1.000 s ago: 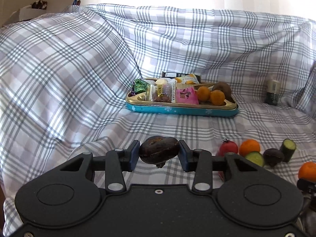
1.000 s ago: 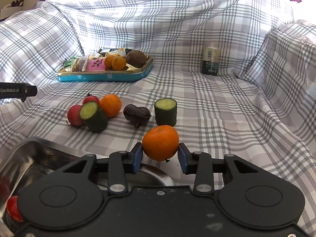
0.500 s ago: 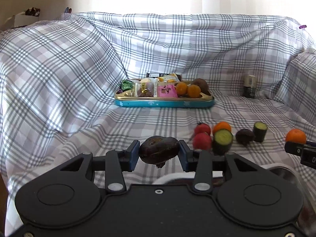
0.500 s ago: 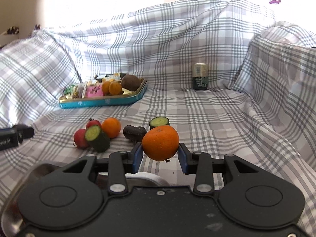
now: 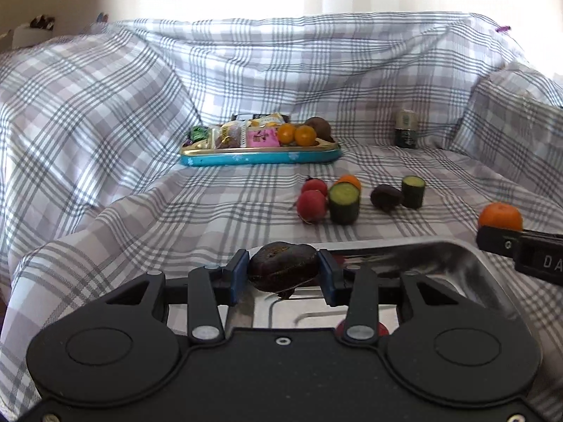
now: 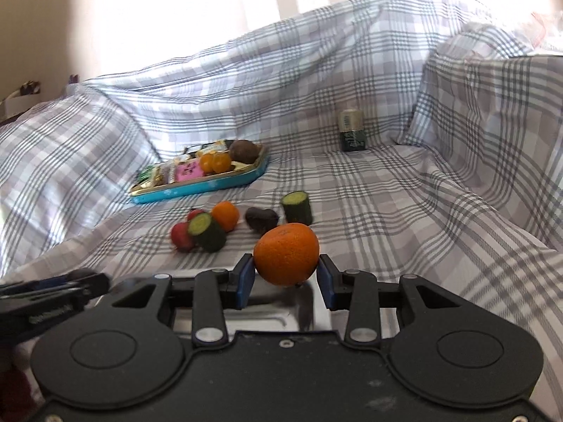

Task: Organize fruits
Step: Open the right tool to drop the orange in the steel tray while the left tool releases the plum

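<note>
While clamped, dark fruit (image 5: pixel 283 267) lies crosswise.

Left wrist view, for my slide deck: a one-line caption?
Left gripper holds a dark brown fruit over a metal tray, with produce beyond on the plaid cloth.

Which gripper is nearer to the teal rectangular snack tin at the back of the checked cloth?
Left, slightly. The left gripper faces the teal tin nearly straight ahead; the right gripper sits further right, the tin off to its left.
</note>
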`<state>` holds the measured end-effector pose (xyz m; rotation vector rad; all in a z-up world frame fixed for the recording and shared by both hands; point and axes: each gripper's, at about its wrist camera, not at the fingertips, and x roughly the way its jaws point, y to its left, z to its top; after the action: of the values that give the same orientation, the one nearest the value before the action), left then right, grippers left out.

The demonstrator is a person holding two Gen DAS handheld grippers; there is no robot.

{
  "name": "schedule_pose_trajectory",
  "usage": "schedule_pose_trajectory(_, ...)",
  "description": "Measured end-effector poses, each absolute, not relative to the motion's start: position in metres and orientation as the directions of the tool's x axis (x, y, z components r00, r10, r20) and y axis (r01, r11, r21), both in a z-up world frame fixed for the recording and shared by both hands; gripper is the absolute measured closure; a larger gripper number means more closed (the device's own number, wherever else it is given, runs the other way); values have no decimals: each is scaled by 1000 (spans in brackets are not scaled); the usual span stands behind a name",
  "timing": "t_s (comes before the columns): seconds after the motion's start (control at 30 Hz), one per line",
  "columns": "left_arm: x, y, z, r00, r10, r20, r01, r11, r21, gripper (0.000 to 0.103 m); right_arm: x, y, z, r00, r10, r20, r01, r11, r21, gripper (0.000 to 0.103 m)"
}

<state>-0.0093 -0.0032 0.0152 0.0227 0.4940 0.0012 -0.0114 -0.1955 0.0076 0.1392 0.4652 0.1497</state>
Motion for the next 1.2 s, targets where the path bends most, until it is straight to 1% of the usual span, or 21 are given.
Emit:
schedule_pose_trajectory(0.17, -17, -16, 13, 884, -31, -467, 65, 996, 57, 53, -32, -185, 7, 884, 204, -421, -161, 978, 136, 64)
schedule_pose_trajectory(0.33, -21, -22, 13, 891, -57, -450, 101, 992, 74, 53, -37, -183, 3, 871, 222, -439, -174, 974, 147, 63)
schedule_pose_trajectory(0.53, -21, -20, 13, 891, -57, -451, 91, 994, 55, 53, -34, -184, 1, 859, 218, -464, -168, 975, 149, 61)
schedule_pose_trajectory(0.77, -19, -21, 11, 883, -52, -466, 92, 994, 63, 52, -36, -181, 2, 865, 219, -451, -180, 975, 128, 61)
schedule_pose_trajectory(1.2, -18, -22, 9, 875, -36, -483, 79, 994, 69, 52, -33, -182, 1, 862, 217, -459, -175, 976, 132, 61)
